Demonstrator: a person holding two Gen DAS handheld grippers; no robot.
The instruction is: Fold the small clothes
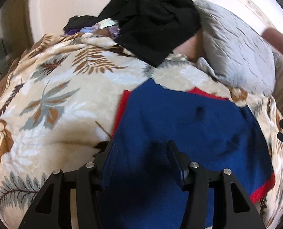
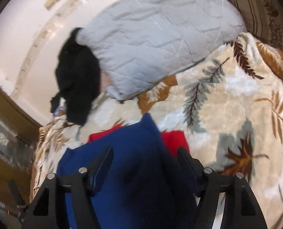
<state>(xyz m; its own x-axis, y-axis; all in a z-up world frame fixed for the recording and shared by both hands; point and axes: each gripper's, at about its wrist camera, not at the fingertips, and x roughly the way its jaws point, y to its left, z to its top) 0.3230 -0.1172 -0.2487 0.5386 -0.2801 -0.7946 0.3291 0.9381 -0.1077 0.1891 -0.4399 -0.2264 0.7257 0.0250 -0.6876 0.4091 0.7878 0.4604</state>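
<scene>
I am working over a bed covered by a cream blanket (image 1: 51, 95) printed with brown and grey leaves. A small blue garment (image 1: 179, 118) with red trim lies flat on it near the bed's front edge, below a grey quilted pillow (image 1: 237, 53) and a heap of black clothes (image 1: 156, 19) toward the head of the bed. My left gripper (image 1: 139, 152) hangs low over the garment's left edge, its fingers wide apart with blue cloth between them but nothing clamped. My right gripper (image 2: 144, 156) sits over the garment's far end, fingers equally wide apart, and a raised ridge of blue fabric runs between them; I cannot tell if it touches either finger. To do this fold well, I judge both grippers should close on matching edges, pinching only the top layer, then lift evenly and carry the cloth across so the edges line up without dragging the blanket.
</scene>
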